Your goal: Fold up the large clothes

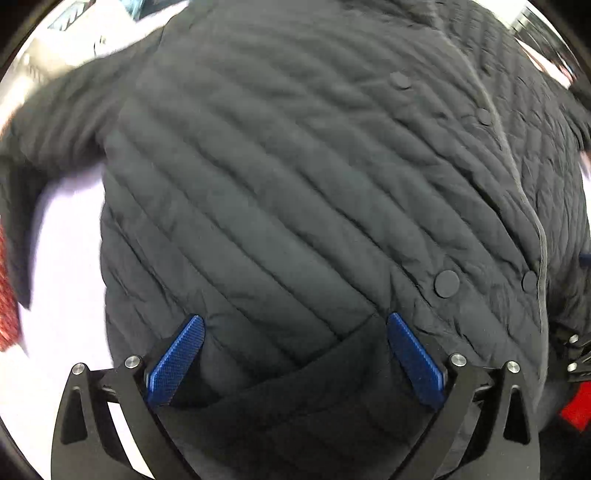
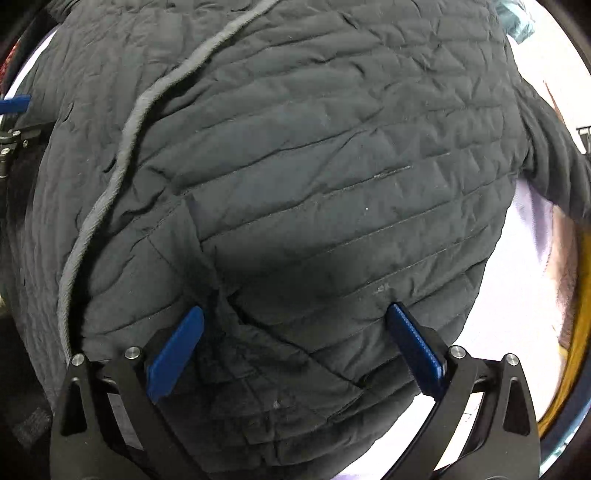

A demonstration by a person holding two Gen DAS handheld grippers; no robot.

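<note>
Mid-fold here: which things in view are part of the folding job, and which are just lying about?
Part of the job:
- jacket, spread on the white surface
- left gripper, jaws open over the hem
- right gripper, jaws open

Lying about:
- red cloth
- teal item
- yellow item

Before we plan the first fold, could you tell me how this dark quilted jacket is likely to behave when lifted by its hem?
The quilted jacket would probably droop, since its panels already crease. Its puffy channels suggest lightness for its bulk. The smooth shell may slip.
</note>
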